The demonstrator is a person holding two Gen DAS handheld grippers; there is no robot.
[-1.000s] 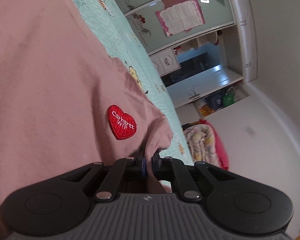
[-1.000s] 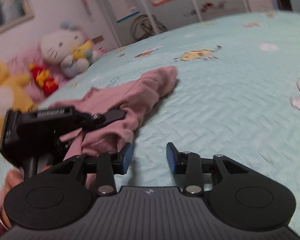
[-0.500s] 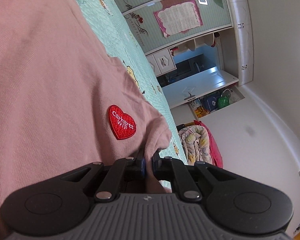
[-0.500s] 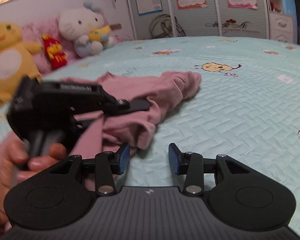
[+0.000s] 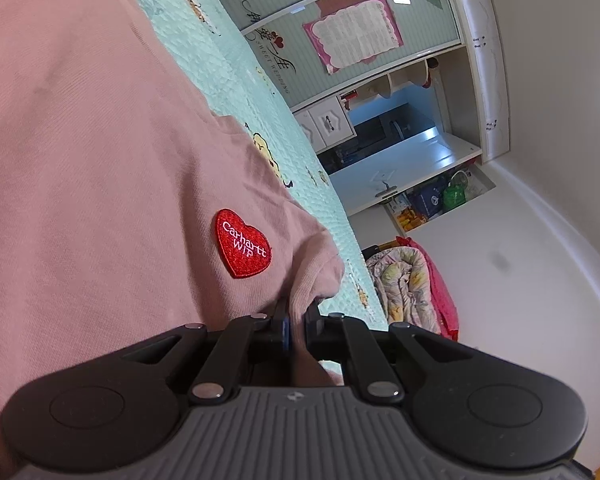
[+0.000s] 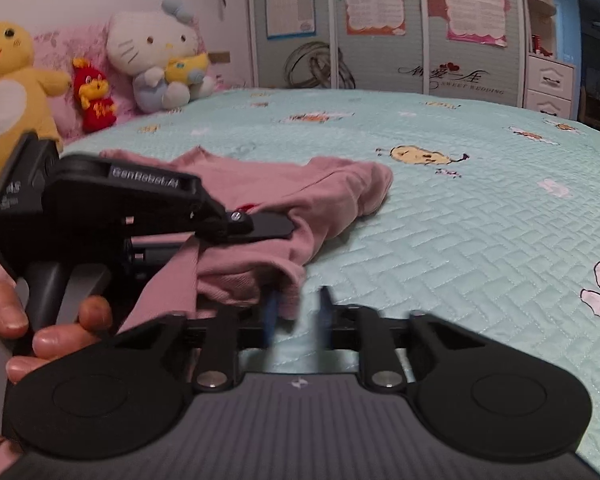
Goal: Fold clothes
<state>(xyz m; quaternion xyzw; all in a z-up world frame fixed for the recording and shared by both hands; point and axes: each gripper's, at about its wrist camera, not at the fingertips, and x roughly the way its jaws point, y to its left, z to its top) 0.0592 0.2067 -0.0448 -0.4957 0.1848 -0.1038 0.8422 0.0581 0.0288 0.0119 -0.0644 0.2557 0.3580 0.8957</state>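
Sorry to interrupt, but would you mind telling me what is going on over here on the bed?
A person is folding a pink top on the quilted bedspread, with a handheld gripper in each hand. The left gripper is shut on a bunched edge of the top, near its red heart patch. The right gripper has just been closing beside another edge of the fabric; its fingers are blurred, a gap shows between them, and a grip is not clear. The top is still crumpled, not folded.
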